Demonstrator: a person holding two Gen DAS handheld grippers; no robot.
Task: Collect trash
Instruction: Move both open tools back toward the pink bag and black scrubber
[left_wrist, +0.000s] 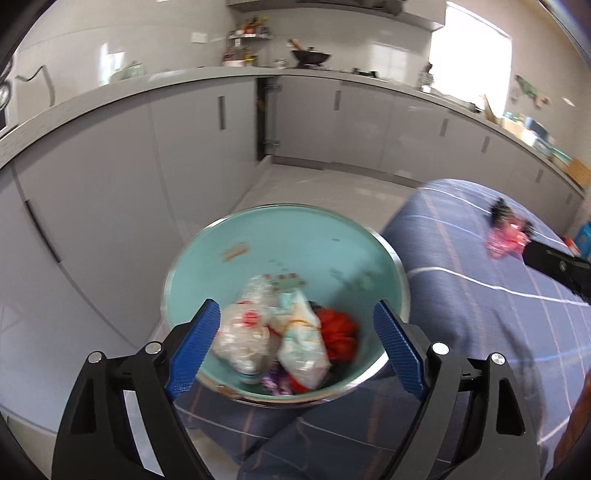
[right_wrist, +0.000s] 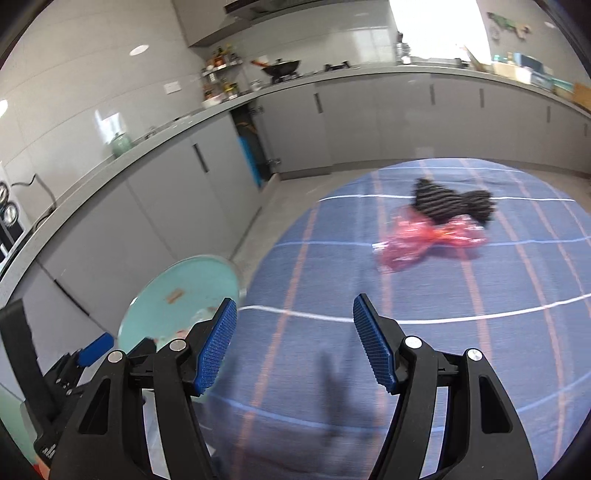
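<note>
Kitchen with grey cabinets (left_wrist: 110, 177) and an L-shaped counter along the walls; a black wok (right_wrist: 281, 67) sits on the hob at the far run. Foreground surface is a desk under a blue plaid cloth (right_wrist: 424, 295).

Landmark: teal trash bin (left_wrist: 288, 236), round with a metal rim, standing on the floor against the desk's left edge. Inside it lie clear plastic bags (left_wrist: 243, 332), a white wrapper (left_wrist: 303, 343), a red crumpled piece (left_wrist: 338, 328) and something purple lower down. Frames are motion-blurred, so finer identity cannot be told.

Right of the bin, well apart on the cloth, a pink plastic wrapper (right_wrist: 424, 236) lies with a black ribbed piece (right_wrist: 450, 201) touching its far side. Nothing stands between these and the right tool.

Left tool (left_wrist: 297, 338): directly above the bin's mouth, blue pads spread wide, gripping nothing; the bin's contents show between them.

Right tool (right_wrist: 293, 343): over the cloth, just right of the bin's rim, pads wide apart, empty, touching nothing. The pink wrapper lies ahead of it and slightly right.
</note>
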